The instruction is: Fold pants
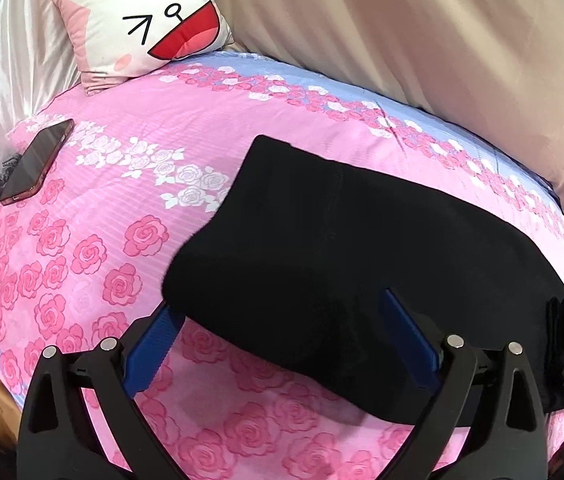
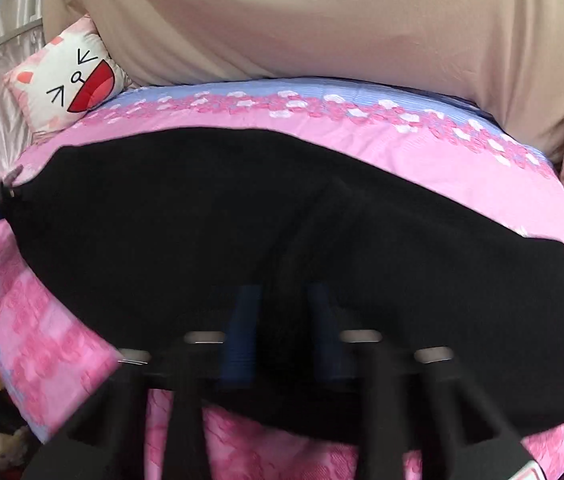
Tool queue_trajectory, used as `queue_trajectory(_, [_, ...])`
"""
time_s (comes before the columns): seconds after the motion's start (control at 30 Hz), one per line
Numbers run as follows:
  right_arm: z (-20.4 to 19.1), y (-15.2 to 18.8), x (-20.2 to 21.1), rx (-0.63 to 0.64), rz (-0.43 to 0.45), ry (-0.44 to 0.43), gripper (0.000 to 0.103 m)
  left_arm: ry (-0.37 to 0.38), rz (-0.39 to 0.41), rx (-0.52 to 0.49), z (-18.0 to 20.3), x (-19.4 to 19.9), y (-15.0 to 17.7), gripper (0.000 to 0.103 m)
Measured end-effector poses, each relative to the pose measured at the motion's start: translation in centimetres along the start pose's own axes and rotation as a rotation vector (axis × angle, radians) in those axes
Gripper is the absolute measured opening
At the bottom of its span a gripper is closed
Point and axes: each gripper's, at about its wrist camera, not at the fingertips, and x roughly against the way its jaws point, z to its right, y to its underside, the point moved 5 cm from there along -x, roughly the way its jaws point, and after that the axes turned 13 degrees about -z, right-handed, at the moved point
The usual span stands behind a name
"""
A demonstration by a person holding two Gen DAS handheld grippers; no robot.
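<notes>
Black folded pants [image 1: 361,248] lie flat across pink rose-print bedsheet [image 1: 94,240], stretching sideways in front of you. Your left gripper [image 1: 282,320] spread wide, blue pads straddling pants' near left corner, gripping nothing. Your right gripper [image 2: 282,320] blurred, blue pads nearly together over pants' near edge; cannot tell whether cloth pinched. White cat-face cushion [image 1: 142,20] at far left, dark phone [image 1: 38,160] near left edge of sheet.

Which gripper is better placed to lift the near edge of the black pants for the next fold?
Right, probably: the right gripper has narrow jaws over the black pants near edge; the left gripper is wide open.
</notes>
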Motion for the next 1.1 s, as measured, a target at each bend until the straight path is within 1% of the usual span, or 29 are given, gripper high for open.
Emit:
queue_trajectory(0.13, [-1.4,-2.2,1.3,-0.003,0.047,-0.005,0.014,0.023,-0.004,0.007,-0.5,-0.3,-0.4,0.095])
queue_trajectory(0.17, [-2.1,-2.5,0.9,0.0,0.043,-0.019,0.014,0.025,-0.002,0.008,-0.6,-0.4,-0.5,0.095])
queue_trajectory(0.23, [-3.0,-2.6,-1.7,0.031,-0.023,-0.006,0.015,0.025,-0.005,0.014,-0.8,-0.8,-0.7,0.097])
queue_trajectory(0.27, [-3.3,-2.4,-2.9,0.047,-0.036,0.022,0.022,0.026,-0.012,0.021,-1.0,-1.1,-0.8,0.097])
queue_trajectory(0.3, [-3.7,-2.3,-2.5,0.055,-0.013,0.034,0.029,0.031,-0.025,0.03,-1.2,-1.5,-0.9,0.098])
queue_trajectory(0.33, [-3.9,-2.2,-1.8,0.051,-0.002,0.016,0.035,0.036,-0.041,0.04,-1.5,-2.0,-1.0,0.098])
queue_trajectory(0.37, [-3.8,-2.1,-0.5,0.026,0.03,-0.026,0.048,0.042,-0.056,0.051,-1.8,-2.3,-1.1,0.098])
queue_trajectory(0.4, [-3.6,-1.9,0.3,0.01,0.053,-0.041,0.053,0.053,-0.074,0.066,-2.3,-2.8,-1.1,0.098])
queue_trajectory(0.43, [-3.2,-1.7,1.5,-0.007,0.081,-0.041,0.054,0.075,-0.08,0.078,-2.6,-3.1,-1.1,0.098])
queue_trajectory(0.47, [-2.8,-1.5,2.2,-0.016,0.094,-0.031,0.057,0.086,-0.066,0.079,-2.8,-2.9,-1.2,0.098])
queue_trajectory(0.5, [-2.3,-1.2,3.0,-0.033,0.114,-0.018,0.064,0.086,-0.063,0.081,-2.8,-3.0,-1.3,0.098])
queue_trajectory(0.57, [-1.2,-0.6,4.0,-0.067,0.131,-0.005,0.07,0.079,-0.056,0.085,-2.8,-3.3,-1.6,0.098])
queue_trajectory(0.6, [-0.6,-0.3,4.2,-0.085,0.13,-0.003,0.071,0.075,-0.051,0.09,-2.6,-3.5,-1.7,0.098])
queue_trajectory(0.67, [0.4,0.2,4.6,-0.114,0.127,0.0,0.072,0.089,-0.039,0.093,-2.2,-3.8,-2.1,0.098])
queue_trajectory(0.7, [0.9,0.3,4.6,-0.123,0.126,0.005,0.072,0.101,-0.036,0.093,-2.0,-3.9,-2.2,0.096])
queue_trajectory(0.73, [1.4,0.5,4.7,-0.135,0.128,0.012,0.072,0.123,-0.029,0.092,-1.7,-3.9,-2.5,0.086])
queue_trajectory(0.77, [1.9,0.7,4.8,-0.148,0.128,0.016,0.074,0.114,-0.025,0.097,-1.6,-3.8,-2.6,0.077])
queue_trajectory(0.8, [2.5,0.8,4.9,-0.165,0.129,0.023,0.075,0.147,-0.028,0.097,-1.4,-3.9,-2.8,0.053])
queue_trajectory(0.83, [3.1,1.0,5.0,-0.186,0.134,0.028,0.075,0.218,-0.052,0.094,-1.0,-4.2,-2.9,0.042])
queue_trajectory(0.87, [3.9,1.3,5.1,-0.211,0.137,0.025,0.076,0.237,-0.06,0.116,-1.0,-4.2,-2.9,0.04])
queue_trajectory(0.9, [4.6,1.6,5.2,-0.231,0.14,0.014,0.076,0.229,-0.056,0.114,-0.6,-3.9,-3.1,0.038])
queue_trajectory(0.93, [5.2,1.8,5.3,-0.252,0.145,0.001,0.076,0.208,-0.044,0.089,0.1,-3.4,-3.3,0.036])
queue_trajectory(0.97, [6.1,2.1,5.4,-0.278,0.151,-0.011,0.076,0.18,-0.017,0.057,0.9,-2.4,-3.4,0.036])
queue_trajectory(1.0, [6.8,2.3,5.4,-0.298,0.155,-0.015,0.076,0.163,0.027,0.005,2.5,-0.7,-3.6,0.035])
queue_trajectory(1.07, [8.5,3.0,5.5,-0.343,0.164,-0.007,0.076,0.157,0.096,-0.091,5.7,2.5,-3.8,0.034])
queue_trajectory(1.1, [9.3,3.4,5.6,-0.364,0.17,-0.006,0.076,0.163,0.137,-0.149,8.0,4.5,-3.8,0.034])
